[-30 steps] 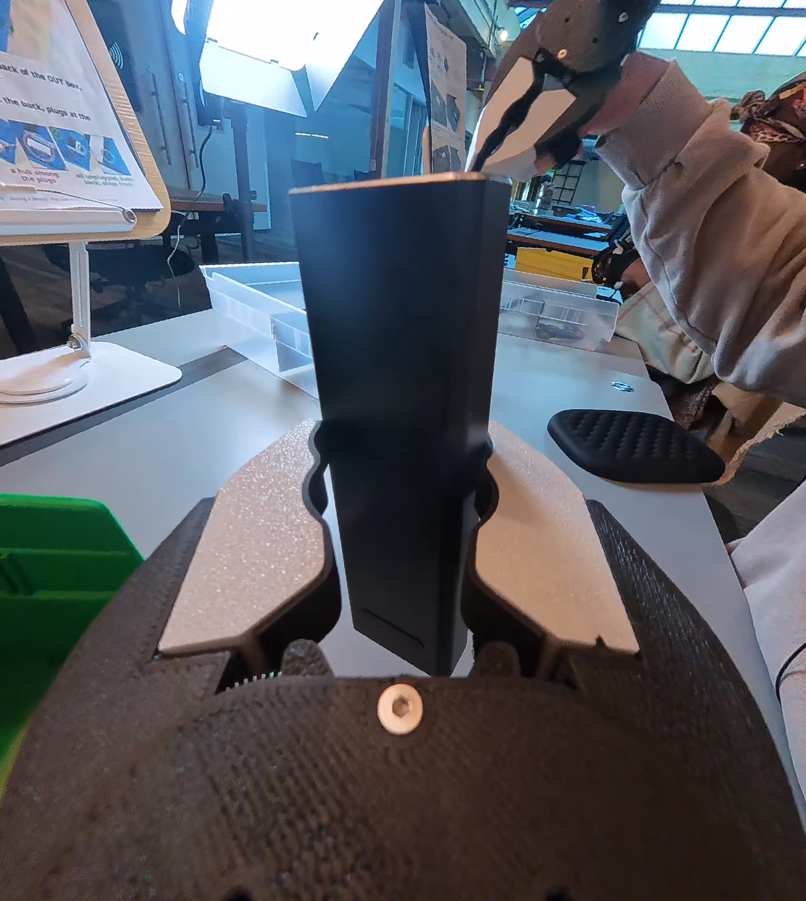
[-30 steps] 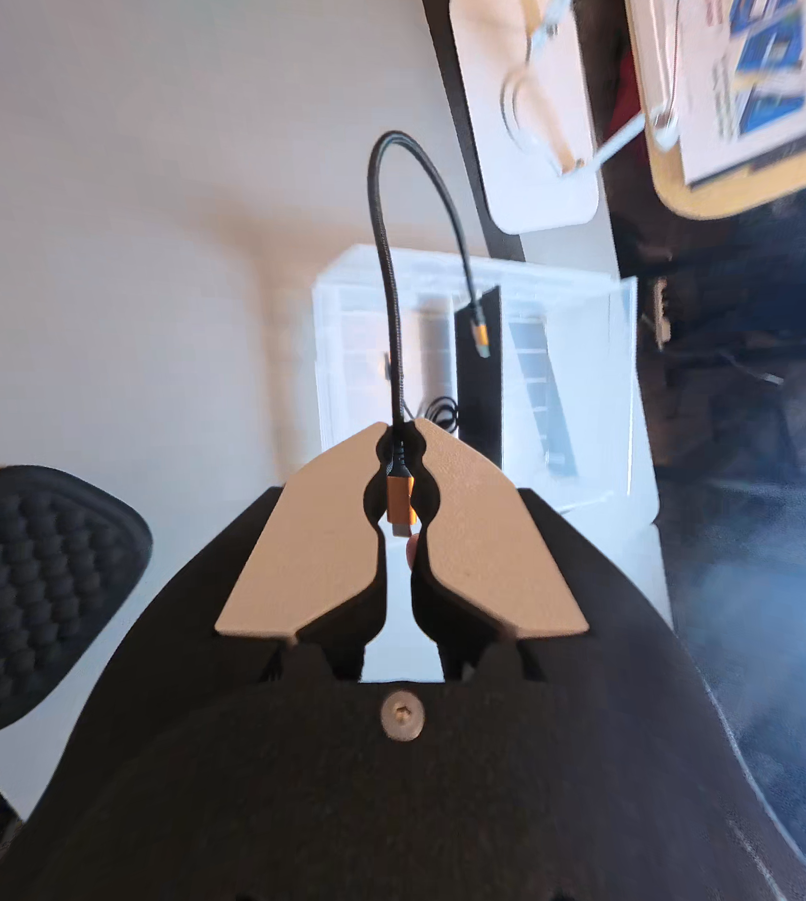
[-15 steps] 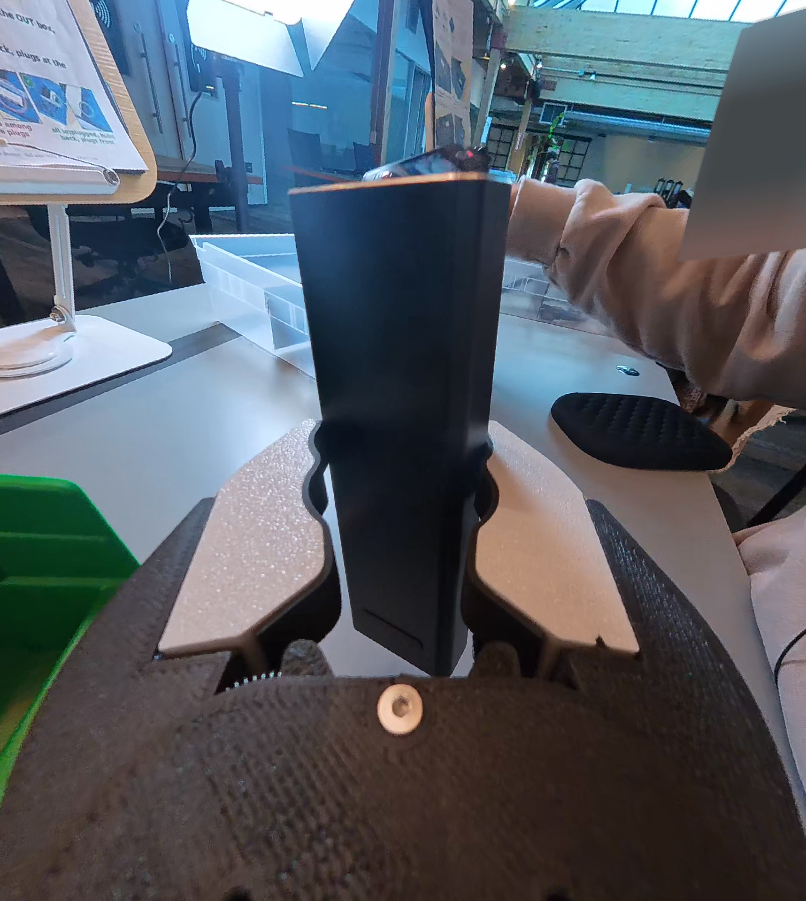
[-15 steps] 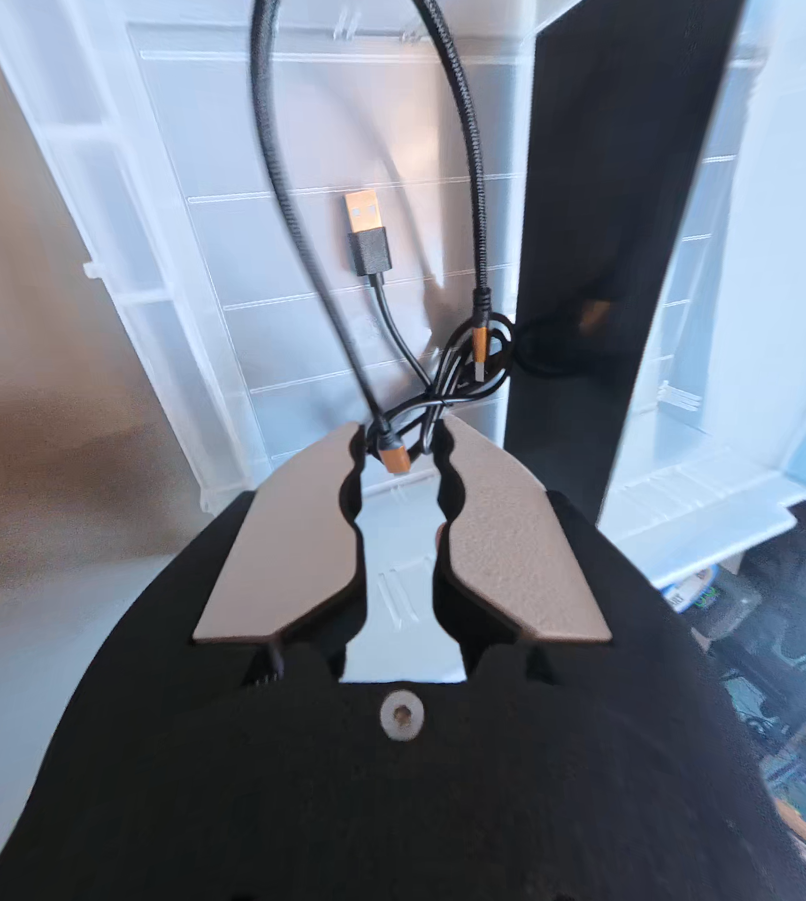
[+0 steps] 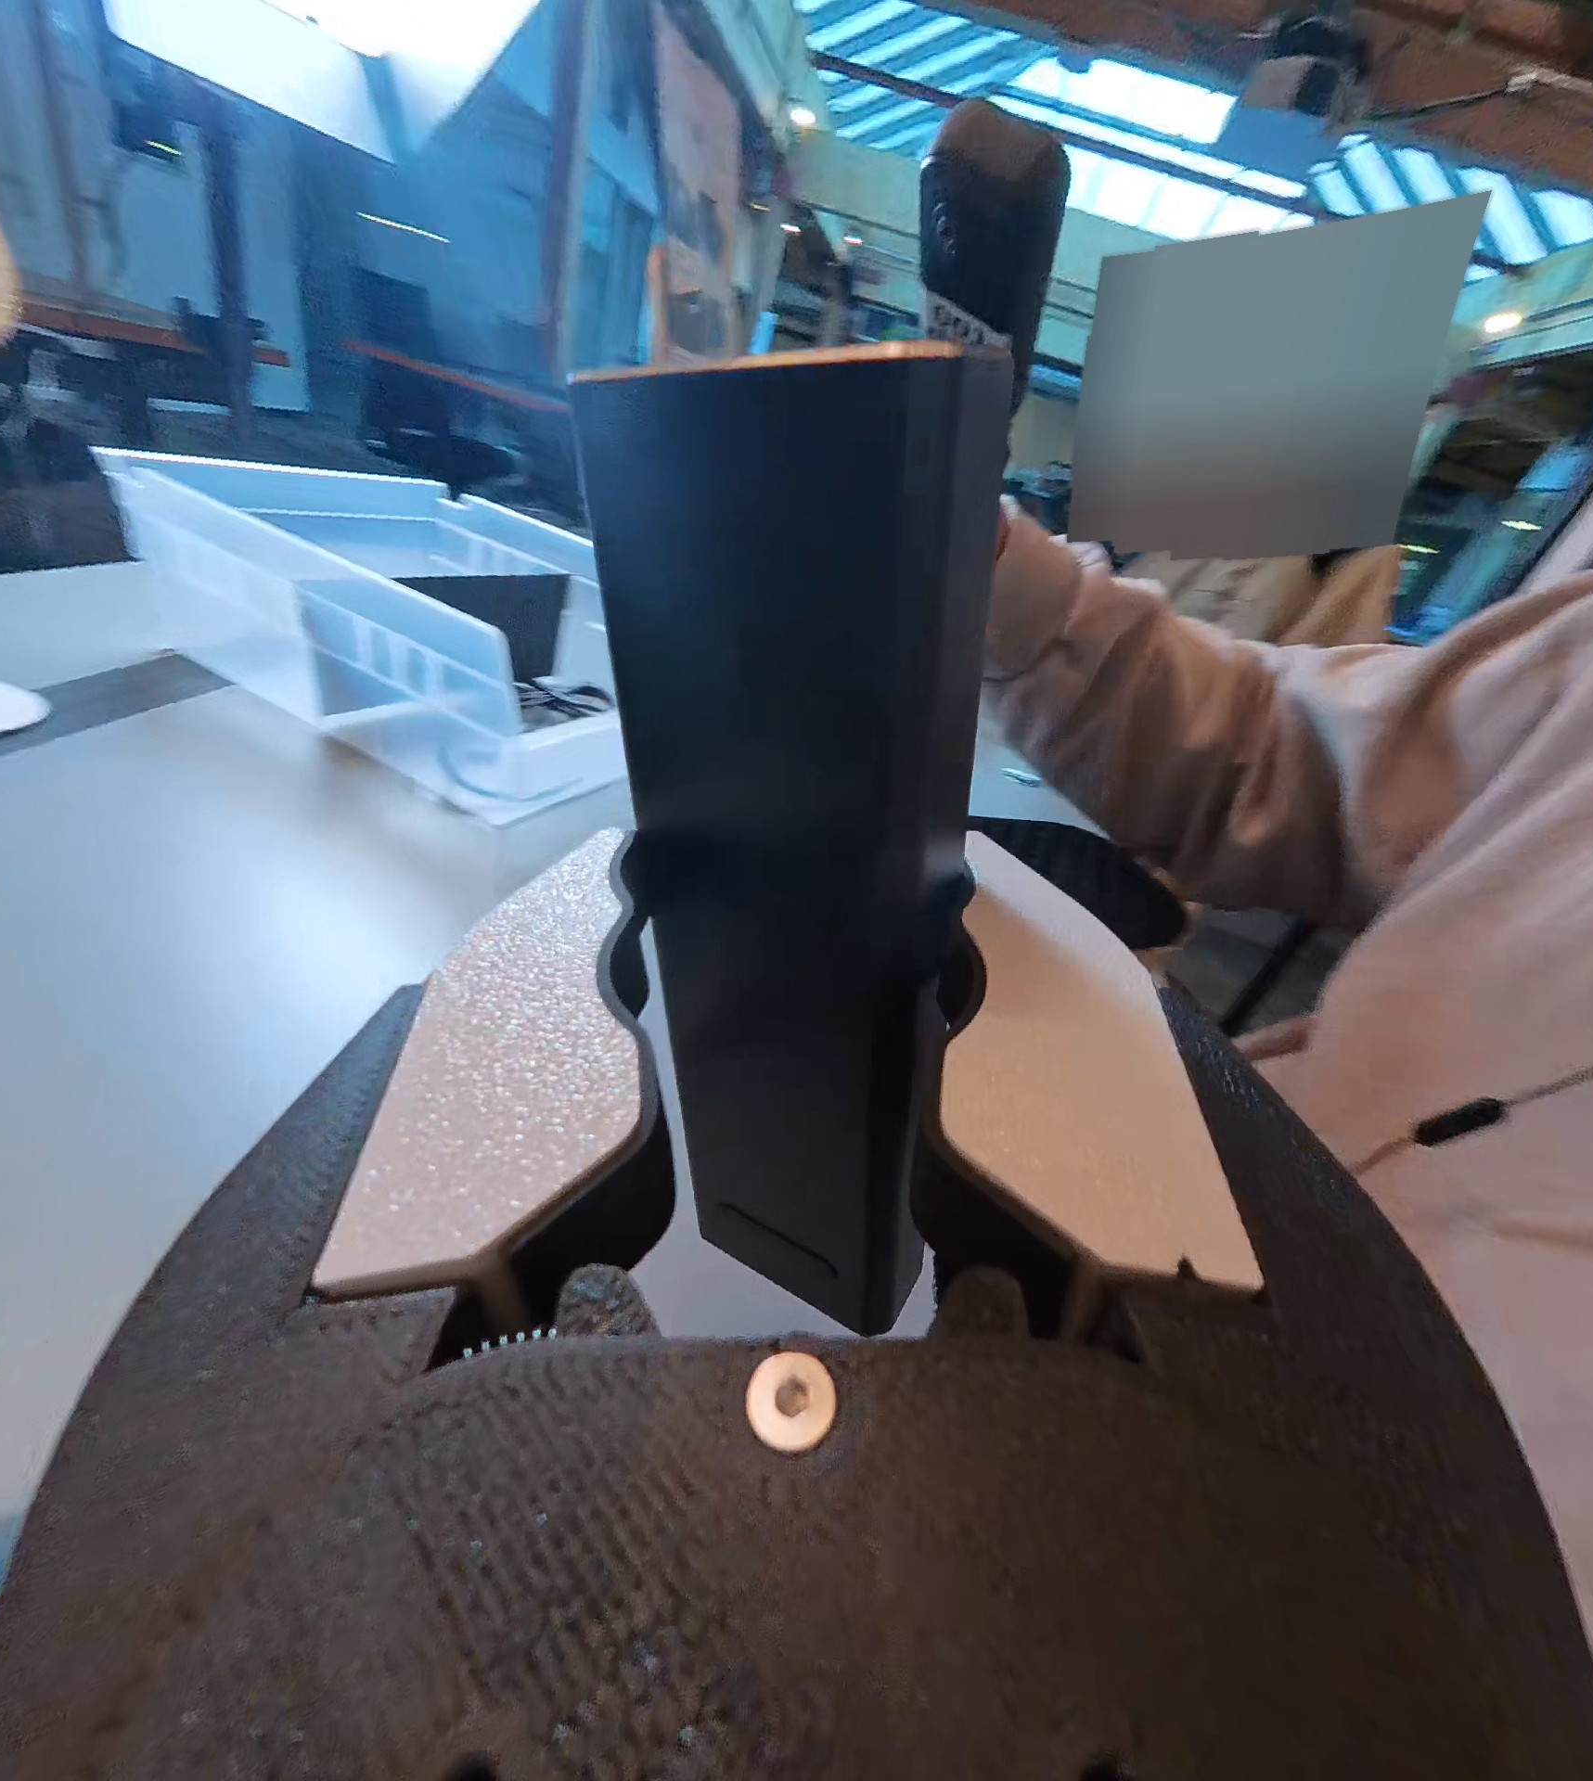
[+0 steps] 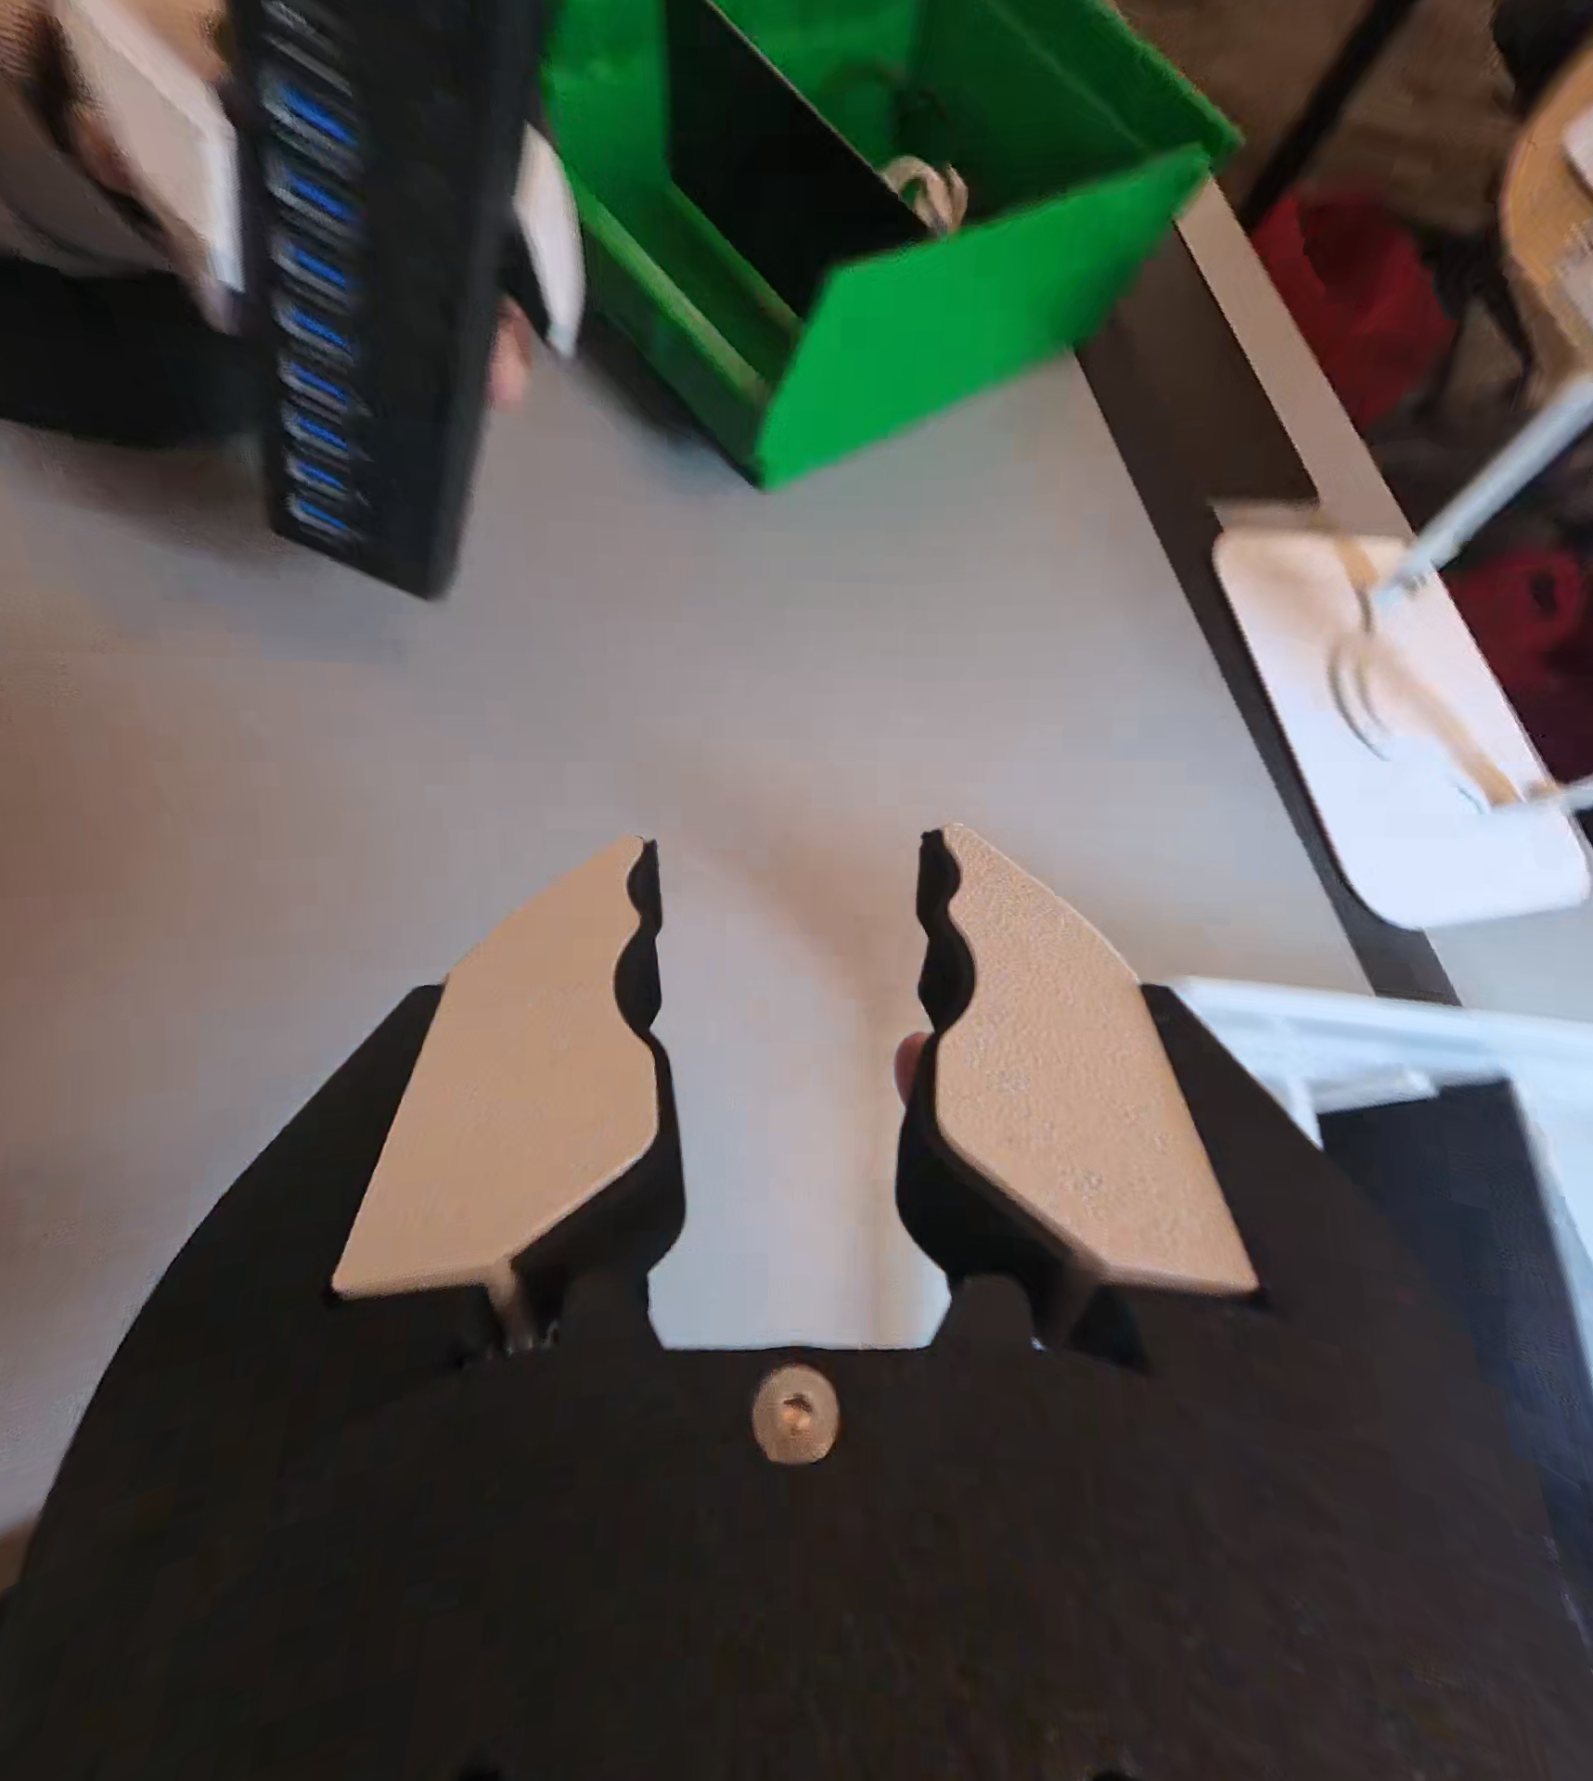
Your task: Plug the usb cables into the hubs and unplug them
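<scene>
Since half a second ago our right gripper (image 6: 787,848) has let go of the cable and swung away from the clear bin (image 6: 1544,1079); its fingers now stand wide apart with nothing between them, hanging over bare grey table (image 6: 676,675). Our left gripper (image 5: 792,867) has not changed its grip: its fingers are clamped on the long black hub (image 5: 773,626), which stands upright between them, plain back face toward the left wrist camera.

From the right wrist view we see that same hub (image 6: 368,289) at the upper left, held above the table, its row of blue ports facing the camera. Just beside it to the right sits the green bin (image 6: 917,366) with a black divider inside; something pale lies in it, too blurred to name. A white stand base (image 6: 1390,732) rests at the table's right edge.

In the left wrist view the clear bin (image 5: 368,617) lies behind the hub on the left, with thin black cables (image 5: 561,696) in its near compartment. A pale sleeve (image 5: 1255,752) reaches in from the right.
</scene>
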Action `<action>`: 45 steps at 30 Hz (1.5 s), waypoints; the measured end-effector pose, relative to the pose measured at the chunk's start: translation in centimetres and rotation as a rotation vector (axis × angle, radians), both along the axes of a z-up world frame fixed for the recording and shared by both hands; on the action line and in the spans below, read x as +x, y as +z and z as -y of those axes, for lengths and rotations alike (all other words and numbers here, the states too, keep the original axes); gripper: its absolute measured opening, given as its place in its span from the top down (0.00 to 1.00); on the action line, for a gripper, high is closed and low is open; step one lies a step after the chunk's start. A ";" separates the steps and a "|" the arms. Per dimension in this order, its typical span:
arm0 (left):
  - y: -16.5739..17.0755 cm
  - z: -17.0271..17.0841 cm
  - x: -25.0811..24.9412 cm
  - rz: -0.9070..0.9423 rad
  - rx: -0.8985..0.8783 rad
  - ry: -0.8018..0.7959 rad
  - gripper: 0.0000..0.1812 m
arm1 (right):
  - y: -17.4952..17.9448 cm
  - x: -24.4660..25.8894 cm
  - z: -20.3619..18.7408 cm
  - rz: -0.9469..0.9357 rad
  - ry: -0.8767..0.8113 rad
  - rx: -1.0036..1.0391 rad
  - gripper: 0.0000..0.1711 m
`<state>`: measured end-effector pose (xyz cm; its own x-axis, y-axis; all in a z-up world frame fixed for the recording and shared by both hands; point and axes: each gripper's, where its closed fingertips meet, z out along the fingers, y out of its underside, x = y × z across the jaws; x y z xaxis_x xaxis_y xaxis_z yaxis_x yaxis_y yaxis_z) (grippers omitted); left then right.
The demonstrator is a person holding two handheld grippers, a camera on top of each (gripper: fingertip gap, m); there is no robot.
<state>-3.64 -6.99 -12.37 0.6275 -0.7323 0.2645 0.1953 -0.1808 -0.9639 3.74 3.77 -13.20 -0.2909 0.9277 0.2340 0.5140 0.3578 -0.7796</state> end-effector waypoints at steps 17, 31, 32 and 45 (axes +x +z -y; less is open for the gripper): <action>-3.5 6.1 10.1 -0.060 -0.211 -0.515 0.68 | 0.4 0.5 15.3 0.312 0.698 0.039 0.84; 2.1 -0.5 -3.4 0.090 0.027 0.111 0.76 | 12.0 7.5 -23.7 -0.183 -0.686 -0.179 0.84; 1.8 -0.6 -3.0 0.073 0.022 0.106 0.76 | 11.1 8.1 -26.0 -0.178 -0.768 -0.221 0.84; -0.5 -0.9 -2.0 -0.035 -0.004 0.100 0.78 | -2.1 4.1 -34.0 -0.093 -1.139 -0.761 0.84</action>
<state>-5.60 -6.12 -12.86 0.7061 -0.6650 0.2435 0.1784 -0.1657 -0.9699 7.84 37.81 -15.28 0.6995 0.5481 -0.4587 0.1685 -0.7502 -0.6394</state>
